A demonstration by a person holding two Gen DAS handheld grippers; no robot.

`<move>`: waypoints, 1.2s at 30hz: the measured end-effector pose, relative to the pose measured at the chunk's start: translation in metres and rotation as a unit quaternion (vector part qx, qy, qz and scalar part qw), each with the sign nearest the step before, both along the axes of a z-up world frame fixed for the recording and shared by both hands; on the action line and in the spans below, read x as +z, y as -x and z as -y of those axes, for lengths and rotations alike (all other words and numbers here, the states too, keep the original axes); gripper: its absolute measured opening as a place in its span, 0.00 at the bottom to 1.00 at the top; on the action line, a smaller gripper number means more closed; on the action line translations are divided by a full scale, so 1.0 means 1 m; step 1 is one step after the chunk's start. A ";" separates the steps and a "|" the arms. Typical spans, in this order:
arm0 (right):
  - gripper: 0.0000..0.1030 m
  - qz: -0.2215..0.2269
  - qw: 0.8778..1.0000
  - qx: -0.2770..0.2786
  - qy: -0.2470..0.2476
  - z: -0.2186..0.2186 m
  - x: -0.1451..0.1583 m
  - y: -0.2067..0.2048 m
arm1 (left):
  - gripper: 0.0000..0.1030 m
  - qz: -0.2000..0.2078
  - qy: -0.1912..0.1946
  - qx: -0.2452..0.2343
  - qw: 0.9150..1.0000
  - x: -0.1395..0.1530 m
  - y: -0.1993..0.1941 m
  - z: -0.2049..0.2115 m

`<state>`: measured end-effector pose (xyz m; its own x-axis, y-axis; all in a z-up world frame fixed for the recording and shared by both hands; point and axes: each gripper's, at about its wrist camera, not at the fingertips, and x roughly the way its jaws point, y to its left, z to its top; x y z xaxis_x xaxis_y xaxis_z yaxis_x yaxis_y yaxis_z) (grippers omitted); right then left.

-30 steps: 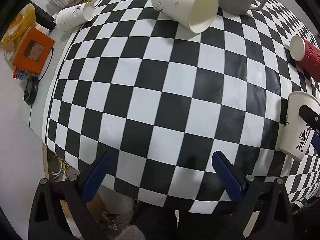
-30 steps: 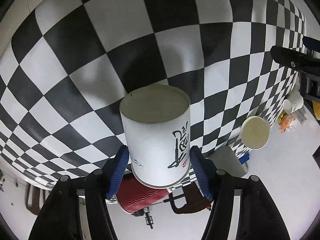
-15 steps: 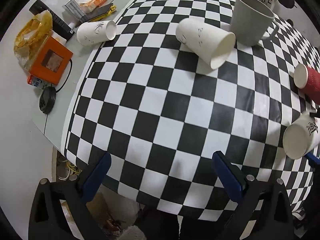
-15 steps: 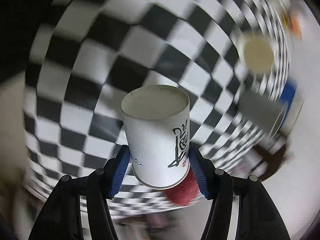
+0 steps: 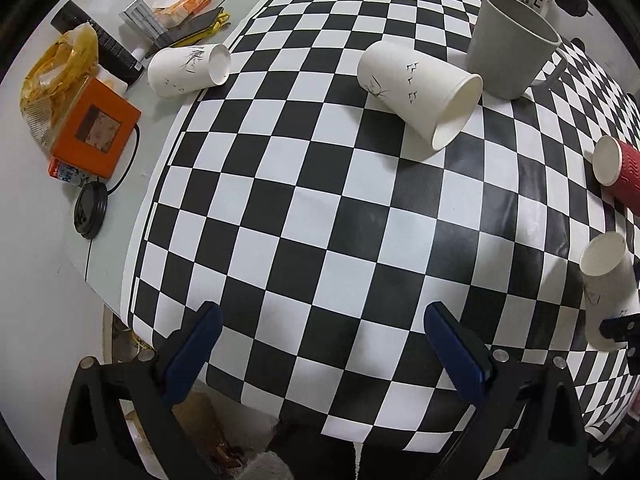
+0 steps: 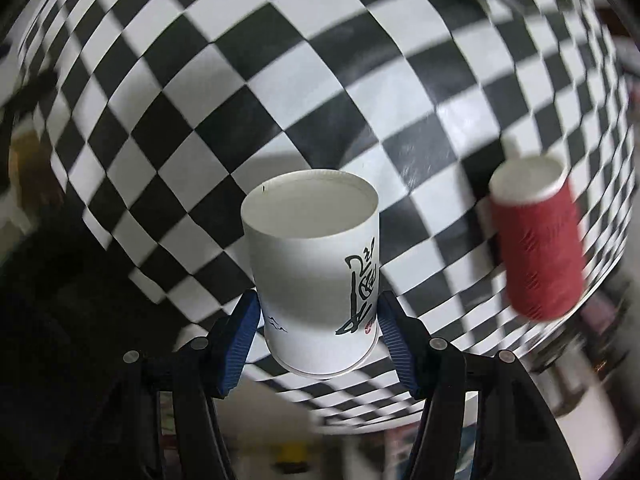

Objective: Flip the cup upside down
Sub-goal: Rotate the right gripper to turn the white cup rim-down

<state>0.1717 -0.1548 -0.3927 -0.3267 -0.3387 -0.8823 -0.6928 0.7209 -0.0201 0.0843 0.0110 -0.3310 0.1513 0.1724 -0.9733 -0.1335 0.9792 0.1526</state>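
Note:
My right gripper [image 6: 318, 322] is shut on a white paper cup [image 6: 316, 272] with black calligraphy, held in the air above the checkered tablecloth [image 6: 280, 80]. The blue pads grip its lower sides; one flat round end faces away from the camera. The same cup shows at the right edge of the left wrist view [image 5: 606, 288], tilted, with the right gripper's black tip at its lower end. My left gripper [image 5: 320, 344] is open and empty over the near edge of the tablecloth [image 5: 320, 220].
A white paper cup [image 5: 420, 96] lies on its side beside a grey mug [image 5: 512, 48]. A red ribbed cup [image 5: 618, 170] [image 6: 536, 236] lies at the right. Another white cup [image 5: 188, 68], an orange box [image 5: 94, 132] and clutter sit at the left on the grey table.
My right gripper has rotated with the cup, so the tablecloth and red cup swung across its view. My left gripper has pulled back and up from the table.

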 end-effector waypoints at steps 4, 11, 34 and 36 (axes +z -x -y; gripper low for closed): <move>0.61 -0.034 0.995 -0.097 0.002 0.014 -0.013 -0.006 | 1.00 -0.002 0.002 -0.004 1.000 -0.001 -0.002 -0.002; 0.64 -0.041 0.986 -0.160 0.012 0.030 -0.025 -0.003 | 1.00 -0.008 0.007 -0.012 1.000 -0.004 -0.002 -0.003; 0.54 0.167 0.948 -0.233 -0.138 0.021 0.054 -0.023 | 1.00 -0.030 0.019 -0.026 0.999 -0.019 -0.017 0.011; 0.54 0.231 0.924 -0.256 -0.167 0.030 0.066 -0.026 | 1.00 -0.030 0.022 -0.025 0.999 -0.021 -0.022 0.012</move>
<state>0.1973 -0.1844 -0.3267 0.0683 0.0713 -0.9951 -0.2327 0.9711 0.0536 0.1066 -0.0007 -0.3516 0.1000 0.1223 -0.9874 -0.0764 0.9904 0.1149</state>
